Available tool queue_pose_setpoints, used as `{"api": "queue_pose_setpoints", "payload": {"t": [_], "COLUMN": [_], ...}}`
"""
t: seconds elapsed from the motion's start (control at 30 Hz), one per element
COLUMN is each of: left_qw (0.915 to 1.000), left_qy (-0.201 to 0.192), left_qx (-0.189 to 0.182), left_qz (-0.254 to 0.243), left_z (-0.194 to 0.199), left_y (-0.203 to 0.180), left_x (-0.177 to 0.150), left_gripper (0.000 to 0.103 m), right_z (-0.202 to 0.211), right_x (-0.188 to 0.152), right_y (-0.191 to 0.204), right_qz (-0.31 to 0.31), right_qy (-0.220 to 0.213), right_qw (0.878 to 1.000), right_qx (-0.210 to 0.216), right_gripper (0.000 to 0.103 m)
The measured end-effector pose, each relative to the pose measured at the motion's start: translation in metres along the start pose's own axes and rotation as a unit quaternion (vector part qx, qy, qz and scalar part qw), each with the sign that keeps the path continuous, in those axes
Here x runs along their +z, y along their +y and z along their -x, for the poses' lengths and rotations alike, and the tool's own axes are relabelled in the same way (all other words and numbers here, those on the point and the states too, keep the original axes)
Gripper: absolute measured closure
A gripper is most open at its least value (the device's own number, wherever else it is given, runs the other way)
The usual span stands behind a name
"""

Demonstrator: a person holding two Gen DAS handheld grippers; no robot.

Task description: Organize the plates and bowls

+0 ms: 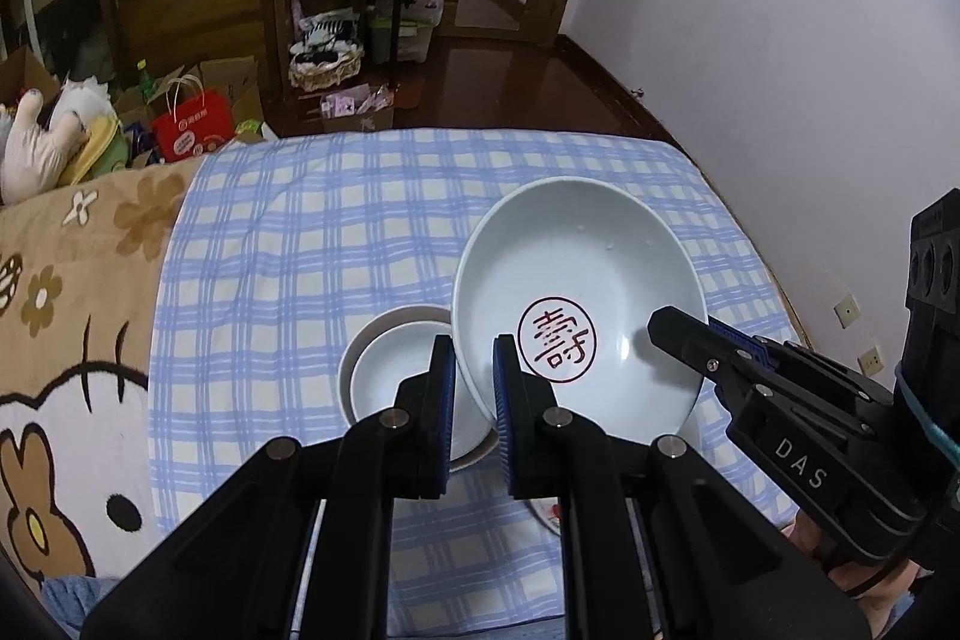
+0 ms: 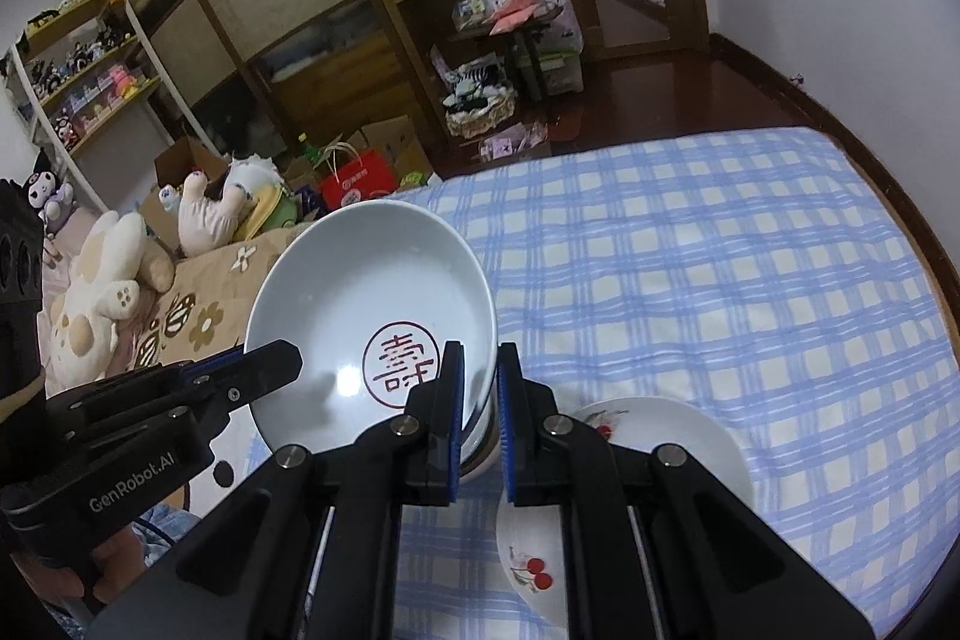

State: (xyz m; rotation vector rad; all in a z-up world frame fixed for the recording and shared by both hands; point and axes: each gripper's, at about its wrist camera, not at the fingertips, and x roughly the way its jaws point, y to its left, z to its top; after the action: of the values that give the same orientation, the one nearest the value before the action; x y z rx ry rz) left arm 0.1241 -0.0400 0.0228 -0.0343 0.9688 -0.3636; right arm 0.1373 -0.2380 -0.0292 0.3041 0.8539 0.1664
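**Lettering on grippers and a bowl**

"DAS" stands in pale capitals on the black body of the right gripper (image 1: 684, 334); "GenRobot.AI" runs along the side of the left gripper (image 2: 282, 361); a red Chinese character, ringed by a red oval, marks the inside of the white bowl (image 1: 576, 304); print on the red paper bag (image 1: 192, 130) is too small to read.
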Motion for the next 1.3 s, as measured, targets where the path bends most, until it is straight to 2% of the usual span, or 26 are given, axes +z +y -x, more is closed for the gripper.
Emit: {"api": "queue_pose_setpoints", "payload": {"t": [0.53, 0.97, 1.13, 1.3], "left_qw": [0.9988, 0.9964, 0.9961, 0.9929], "left_qy": [0.024, 0.052, 0.068, 0.092], "left_qx": [0.004, -0.004, 0.007, -0.021], "left_qz": [0.043, 0.066, 0.056, 0.073], "left_z": [-0.045, -0.084, -0.099, -0.111], "left_y": [0.047, 0.074, 0.074, 0.083], "left_x": [-0.026, -0.038, -0.042, -0.046], "left_gripper": [0.091, 0.091, 0.091, 0.090], "right_z": [-0.059, -0.092, -0.106, -0.113], "right_x": [-0.027, -0.041, -0.048, -0.054], "right_y": [0.009, 0.012, 0.010, 0.006], "right_qz": [0.005, 0.009, 0.005, 0.007], "right_qy": [0.038, 0.033, 0.039, 0.047], "right_qw": [0.999, 0.999, 0.999, 0.999], "right_qx": [0.009, 0.004, -0.004, -0.013], "right_gripper": [0.091, 0.091, 0.091, 0.092]}}
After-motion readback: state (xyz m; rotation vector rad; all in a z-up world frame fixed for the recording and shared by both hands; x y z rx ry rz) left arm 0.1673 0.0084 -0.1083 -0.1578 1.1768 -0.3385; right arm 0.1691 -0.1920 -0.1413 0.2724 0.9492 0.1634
